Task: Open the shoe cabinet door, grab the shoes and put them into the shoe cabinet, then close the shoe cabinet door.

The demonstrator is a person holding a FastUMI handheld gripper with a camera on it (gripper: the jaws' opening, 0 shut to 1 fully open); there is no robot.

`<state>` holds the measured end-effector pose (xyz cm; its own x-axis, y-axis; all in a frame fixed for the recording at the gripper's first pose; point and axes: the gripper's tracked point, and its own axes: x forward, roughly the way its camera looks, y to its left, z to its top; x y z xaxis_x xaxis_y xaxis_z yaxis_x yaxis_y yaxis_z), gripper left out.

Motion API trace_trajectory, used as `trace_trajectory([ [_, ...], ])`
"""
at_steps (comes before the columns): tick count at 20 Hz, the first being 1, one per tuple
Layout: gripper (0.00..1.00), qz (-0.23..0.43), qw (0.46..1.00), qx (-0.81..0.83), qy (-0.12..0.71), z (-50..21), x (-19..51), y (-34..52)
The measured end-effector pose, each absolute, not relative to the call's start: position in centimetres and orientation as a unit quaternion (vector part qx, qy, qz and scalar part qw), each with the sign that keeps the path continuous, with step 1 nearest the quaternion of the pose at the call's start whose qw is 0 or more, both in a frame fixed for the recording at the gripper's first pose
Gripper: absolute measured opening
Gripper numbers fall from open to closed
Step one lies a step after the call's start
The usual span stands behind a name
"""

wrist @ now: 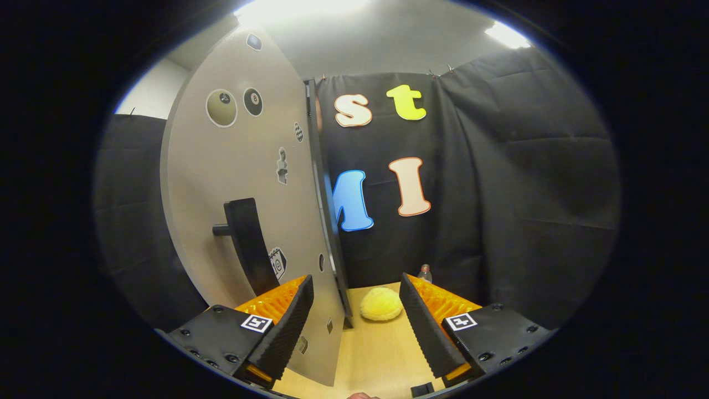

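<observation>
Gripper point(354, 310) spread wide, fingers well apart, pinching nothing. Cabinet door point(243, 183) standing just ahead of the left finger, grey face turned this way, dotted with small stickers point(222, 107). Dark bar handle point(247, 244) jutting off the door's face, just above and beyond the left finger, not touched by it. Door's free edge point(324, 221) running down between the two fingers, closer to the left one, lower corner dropping right beside that finger's inner side. Yellow fluffy shoe point(381, 304) sitting on the light wooden tabletop point(371, 354), beyond the fingers, in the gap between them, nearer the right finger, just past the door's bottom edge. Small clear bottle point(424, 273) upright behind the right finger's tip, against the black cloth wall point(520, 183). Hard to tell whether the door is swung fully open; cabinet interior hidden behind it.
</observation>
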<state>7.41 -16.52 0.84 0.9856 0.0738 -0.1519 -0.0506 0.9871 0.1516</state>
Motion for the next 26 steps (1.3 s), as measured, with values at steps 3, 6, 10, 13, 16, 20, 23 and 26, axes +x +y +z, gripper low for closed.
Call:
trace_trajectory([
  [3, 0.98, 0.030, 0.994, 0.074, 0.076, 0.8, 7.2, -13.4],
  [6, 0.98, 0.035, 0.994, 0.080, 0.071, 0.9, 7.3, -10.5],
  [10, 0.97, 0.036, 0.994, 0.075, 0.073, 1.0, 7.8, -6.8],
  [13, 0.98, 0.042, 0.994, 0.074, 0.072, 0.9, 8.8, -4.1],
  [16, 0.98, 0.055, 0.993, 0.059, 0.081, 0.5, 9.2, -1.5],
  [20, 0.98, 0.064, 0.994, 0.048, 0.069, 1.1, 9.1, 0.2],
  [23, 0.98, 0.064, 0.995, 0.051, 0.062, 1.6, 8.9, 0.1],
  [26, 0.98, 0.060, 0.995, 0.047, 0.067, 1.3, 8.8, -0.3],
])
